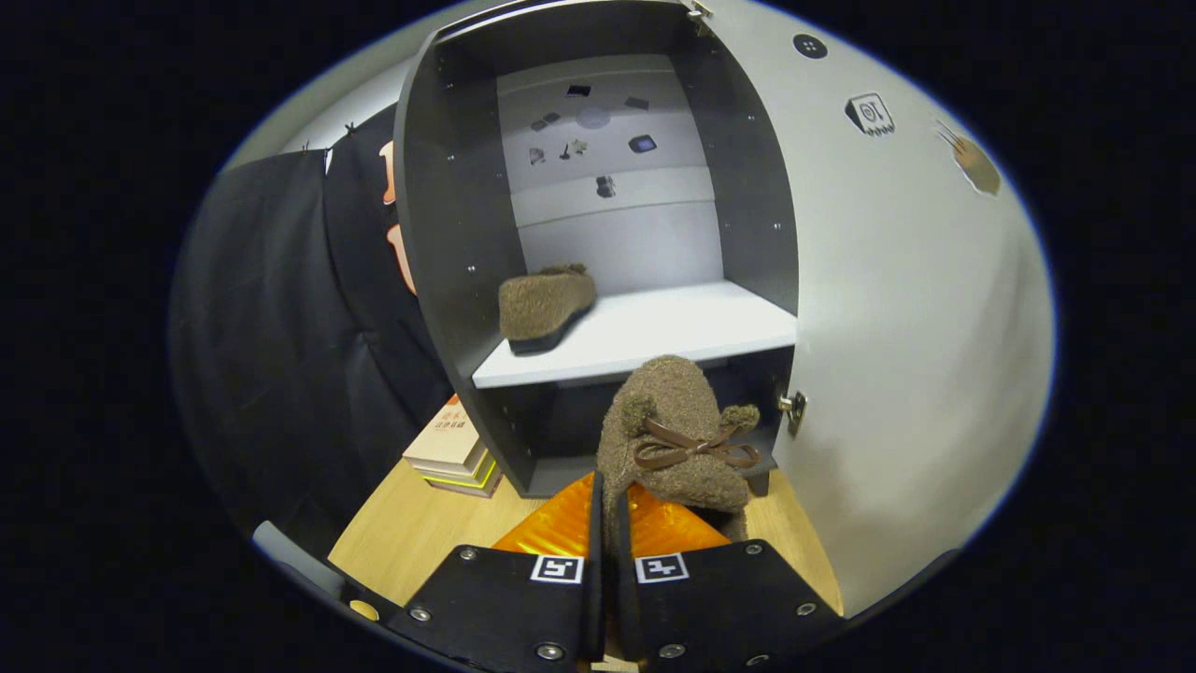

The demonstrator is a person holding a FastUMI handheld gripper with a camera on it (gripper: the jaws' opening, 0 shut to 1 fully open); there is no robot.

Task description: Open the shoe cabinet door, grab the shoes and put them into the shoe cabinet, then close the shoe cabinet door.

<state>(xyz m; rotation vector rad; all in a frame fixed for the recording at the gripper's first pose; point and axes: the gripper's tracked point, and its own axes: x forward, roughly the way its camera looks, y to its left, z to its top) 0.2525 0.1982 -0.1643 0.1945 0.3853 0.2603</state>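
Note:
A dark shoe cabinet [448, 234] stands open ahead, its white door [897, 308] swung out to the right. One brown fuzzy shoe [545, 304] rests on the left part of the white shelf [673, 336]. A second brown fuzzy shoe [682, 430] with a brown ribbon bow hangs just ahead of my fingers, in front of the shelf's front edge and the lower compartment. My gripper [607, 500] is shut on this shoe's edge, the two fingers pressed nearly together around it.
A small stack of books [453, 453] lies on the wooden table [411, 533] left of the cabinet's base. Black cloth hangs at the left. The right part of the shelf has free room. A door hinge [792, 408] sticks out at the lower right.

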